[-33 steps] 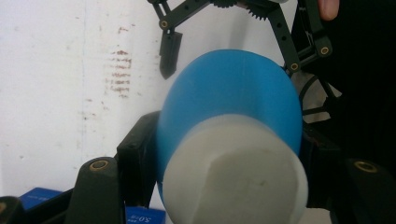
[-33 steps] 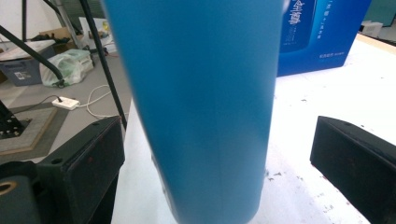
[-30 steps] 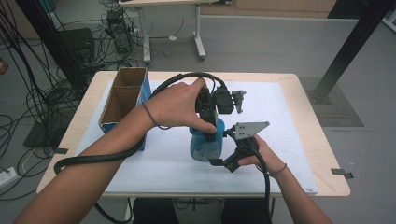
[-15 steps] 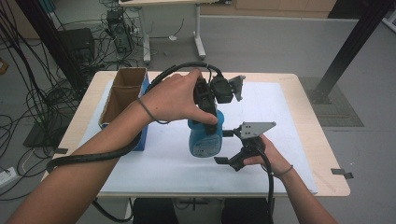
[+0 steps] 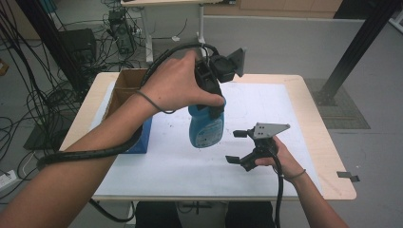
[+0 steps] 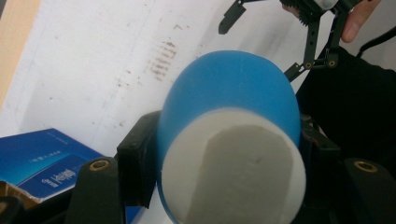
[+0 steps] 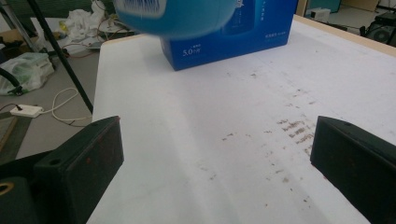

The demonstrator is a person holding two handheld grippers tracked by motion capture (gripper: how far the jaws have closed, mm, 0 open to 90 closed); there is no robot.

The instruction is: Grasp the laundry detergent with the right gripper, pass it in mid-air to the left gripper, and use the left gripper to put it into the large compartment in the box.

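A blue bottle (image 5: 206, 129) with a pale label hangs clear of the white mat (image 5: 280, 107). My left gripper (image 5: 210, 107) is shut on its upper part, gripping from above. In the left gripper view the bottle (image 6: 229, 88) bulges between the two black jaws, its whitish top end nearest the camera. My right gripper (image 5: 234, 146) rests low over the mat to the right of the bottle, open, nothing between its fingers. The right gripper view has the gripper (image 7: 215, 158) spread wide over stained mat, with the bottle's base (image 7: 173, 16) above and ahead.
A blue carton (image 5: 139, 137) with an open cardboard top stands at the mat's left edge, also close behind the bottle (image 7: 233, 32). Cables and equipment lie on the floor to the left. A black post stands at the right beyond the table.
My left gripper has lifted the blue bottle up off the mat. The right gripper has drifted slightly right, away from the bottle, still open.
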